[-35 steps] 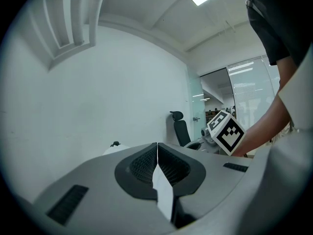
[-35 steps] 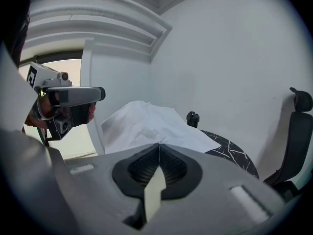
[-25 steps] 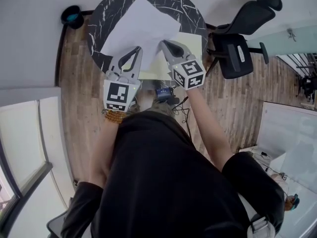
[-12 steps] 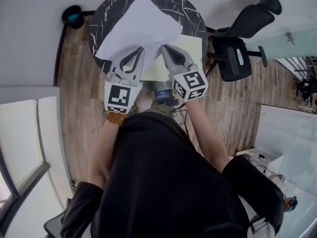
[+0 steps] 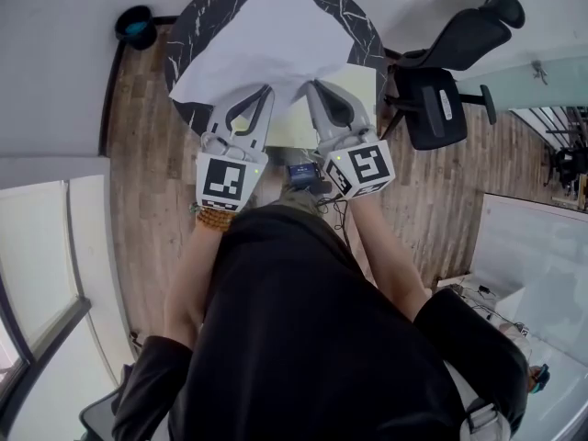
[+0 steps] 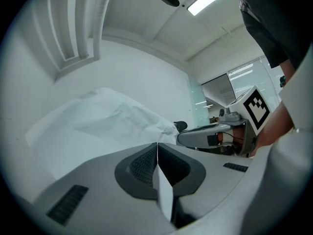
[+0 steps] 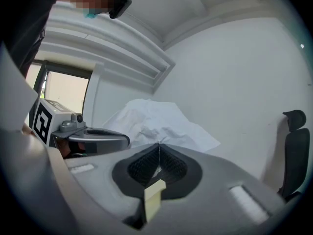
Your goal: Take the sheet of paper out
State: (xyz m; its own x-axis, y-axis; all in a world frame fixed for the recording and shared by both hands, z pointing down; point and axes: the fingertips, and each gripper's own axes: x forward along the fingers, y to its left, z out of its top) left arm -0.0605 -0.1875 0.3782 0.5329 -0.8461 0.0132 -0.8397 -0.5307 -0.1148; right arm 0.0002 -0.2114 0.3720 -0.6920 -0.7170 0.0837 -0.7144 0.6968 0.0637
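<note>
The left gripper (image 5: 261, 92) has its jaws shut on the edge of the large white sheet of paper (image 5: 266, 44), which is lifted over the round black marbled table (image 5: 197, 21). The right gripper (image 5: 317, 85) is clamped on the pale yellow flat envelope (image 5: 356, 83). The sheet looks creased near the envelope's mouth. I judge that a fast or sideways pull can tear it there, or drag the envelope out of the right jaws.
</note>
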